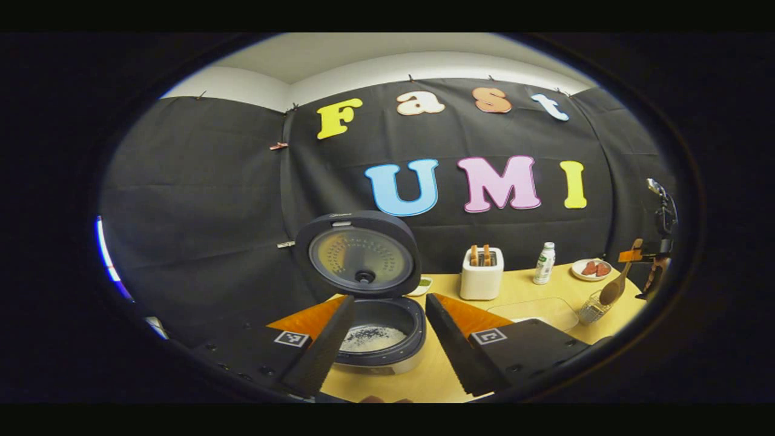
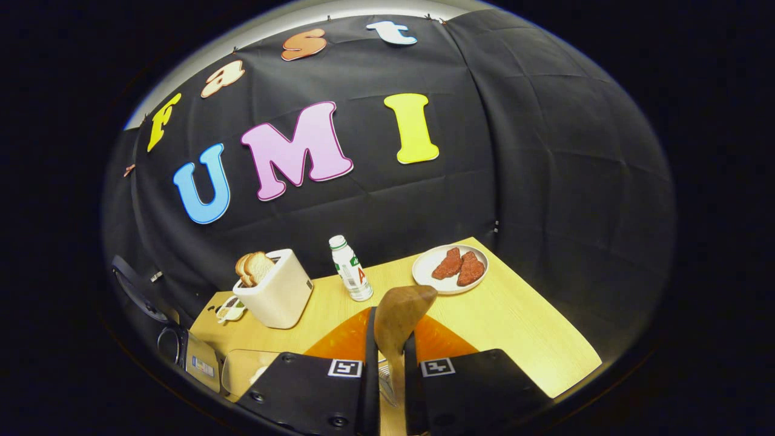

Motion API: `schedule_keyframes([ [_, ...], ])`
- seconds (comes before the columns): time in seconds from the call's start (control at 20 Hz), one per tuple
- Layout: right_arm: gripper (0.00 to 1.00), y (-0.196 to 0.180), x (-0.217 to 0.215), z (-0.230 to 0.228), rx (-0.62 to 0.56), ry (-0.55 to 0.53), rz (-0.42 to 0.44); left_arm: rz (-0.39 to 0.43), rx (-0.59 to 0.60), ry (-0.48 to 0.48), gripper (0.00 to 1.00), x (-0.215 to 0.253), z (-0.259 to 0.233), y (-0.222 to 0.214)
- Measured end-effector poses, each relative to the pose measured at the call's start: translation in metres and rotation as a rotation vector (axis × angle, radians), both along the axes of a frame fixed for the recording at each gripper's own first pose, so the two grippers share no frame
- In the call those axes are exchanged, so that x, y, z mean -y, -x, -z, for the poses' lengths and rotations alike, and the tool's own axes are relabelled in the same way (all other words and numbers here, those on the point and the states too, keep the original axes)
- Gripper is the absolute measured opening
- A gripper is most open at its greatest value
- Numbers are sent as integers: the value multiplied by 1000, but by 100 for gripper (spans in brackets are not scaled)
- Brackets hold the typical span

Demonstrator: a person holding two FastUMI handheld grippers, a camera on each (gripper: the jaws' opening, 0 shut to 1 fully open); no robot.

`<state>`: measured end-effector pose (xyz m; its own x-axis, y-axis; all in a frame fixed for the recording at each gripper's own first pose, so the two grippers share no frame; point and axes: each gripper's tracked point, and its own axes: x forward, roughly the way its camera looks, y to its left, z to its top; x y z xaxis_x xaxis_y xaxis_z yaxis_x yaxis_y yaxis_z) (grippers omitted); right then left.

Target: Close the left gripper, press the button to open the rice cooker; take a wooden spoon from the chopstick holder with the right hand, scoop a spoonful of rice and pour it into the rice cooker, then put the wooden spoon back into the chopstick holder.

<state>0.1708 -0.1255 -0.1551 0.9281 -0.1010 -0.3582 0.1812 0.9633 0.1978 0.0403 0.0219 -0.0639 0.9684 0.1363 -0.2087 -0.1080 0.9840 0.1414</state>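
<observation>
- Wooden spoon [image 2: 396,324] is sitting pinched between the right gripper's [image 2: 387,363] two fingers, handle running down between them and bowl standing up ahead, close to upright.
- Seen from the left gripper view, that spoon [image 1: 613,290] is hanging bowl-down over the wire chopstick holder [image 1: 592,309] at the table's far right edge, handle slanting up into the right gripper [image 1: 643,257].
- Whether the spoon's tip is touching the holder or just clearing it, I cannot tell.
- Left gripper [image 1: 381,339] is hovering with its fingers spread wide, straddling the rice cooker [image 1: 378,339], holding nothing.
- Cooker lid [image 1: 358,254] is standing open, pale rice lying in the inner pot.
- My read: the spoon is at the holder, so either coming out or going back; the frames alone aren't settling which.
- The relation that matters: the holder lies right under the spoon, and the cooker lies well apart, over by the left gripper.
- Between them are standing a white toaster [image 2: 275,293], a small bottle [image 2: 351,269] and a clear tray [image 1: 533,312]; a plate with red pieces [image 2: 449,269] is sitting at the back.
- A crossing to the cooker would be passing in front of the toaster and over the tray.
</observation>
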Motion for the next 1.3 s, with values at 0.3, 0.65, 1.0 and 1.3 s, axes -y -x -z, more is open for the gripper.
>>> schedule_keyframes([
  [0.3,20,13,-2,21,-79,4,4,-2,10,-2,82,-1,-3,1],
  [0.65,25,20,2,39,-134,-10,39,4,17,-15,82,-2,-5,2],
  [1.0,40,25,19,23,-108,24,97,-3,26,-23,82,-7,-10,-5],
  [1.3,47,31,38,-26,7,34,178,6,54,-26,82,-10,-20,-19],
])
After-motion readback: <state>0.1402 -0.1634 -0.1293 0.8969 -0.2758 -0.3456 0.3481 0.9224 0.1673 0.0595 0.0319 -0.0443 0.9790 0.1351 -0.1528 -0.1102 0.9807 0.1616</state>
